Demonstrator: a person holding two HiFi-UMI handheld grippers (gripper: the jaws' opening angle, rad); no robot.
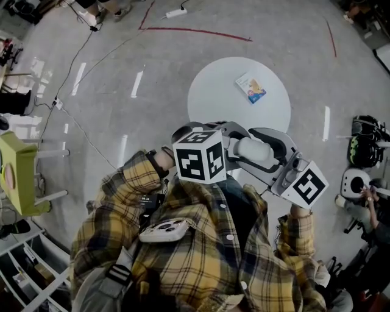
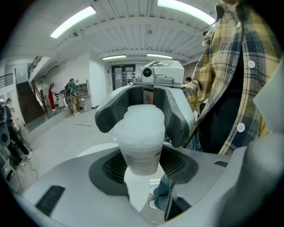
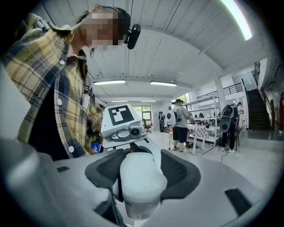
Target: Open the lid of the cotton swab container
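Observation:
The cotton swab container [image 1: 253,148], a clear tub with a frosted white lid, hangs level in front of the person's chest between the two grippers. My left gripper [image 1: 241,147] is shut on the tub's labelled body [image 2: 141,162]. In the left gripper view its ribbed pads press both sides, at the left gripper [image 2: 141,165]. My right gripper [image 1: 265,153] faces it from the other side. Its jaws stand wide around the lid end [image 3: 140,177], and the right gripper [image 3: 141,179] shows open. The lid sits on the tub.
A round white table [image 1: 210,100] stands ahead on the grey floor, with a small printed packet [image 1: 250,87] on it. A yellow-green chair [image 1: 15,170] is at the left. Cables and a power strip [image 1: 175,12] lie on the floor. People and benches stand far behind.

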